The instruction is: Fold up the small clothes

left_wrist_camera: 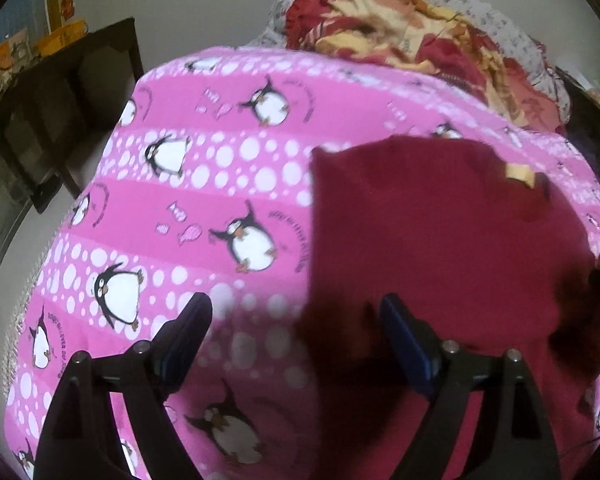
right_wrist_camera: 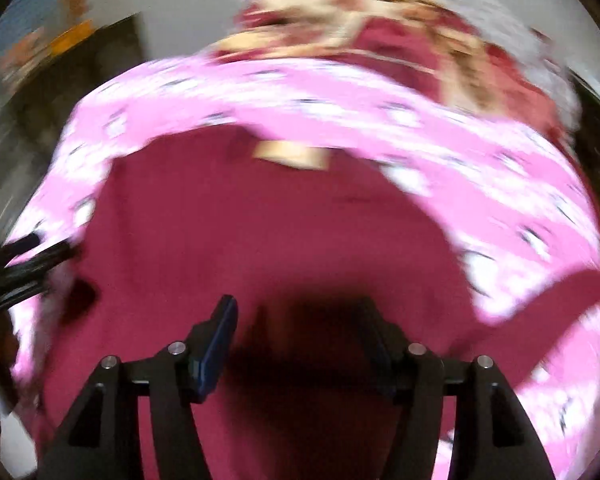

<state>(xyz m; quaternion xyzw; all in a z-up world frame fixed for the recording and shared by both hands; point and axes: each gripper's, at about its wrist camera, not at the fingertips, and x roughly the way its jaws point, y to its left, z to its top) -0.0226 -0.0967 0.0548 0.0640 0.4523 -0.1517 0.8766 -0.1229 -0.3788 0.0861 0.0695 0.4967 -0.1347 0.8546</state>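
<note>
The whole right wrist view is smeared by motion blur: the penguin print on the pink sheet [right_wrist_camera: 480,152] is unreadable and the pale label [right_wrist_camera: 290,154] on the red garment [right_wrist_camera: 260,232] shows no text. The left gripper [right_wrist_camera: 16,268] is cut off at 9 o'clock. In the left wrist view, the garment [left_wrist_camera: 440,240] runs off at 5 o'clock, its near edge blurred.

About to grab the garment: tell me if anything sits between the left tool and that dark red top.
Nothing visible does. The left tool hangs open over the left edge of the dark red top, which lies on the pink penguin blanket; no other item lies between them.
</note>
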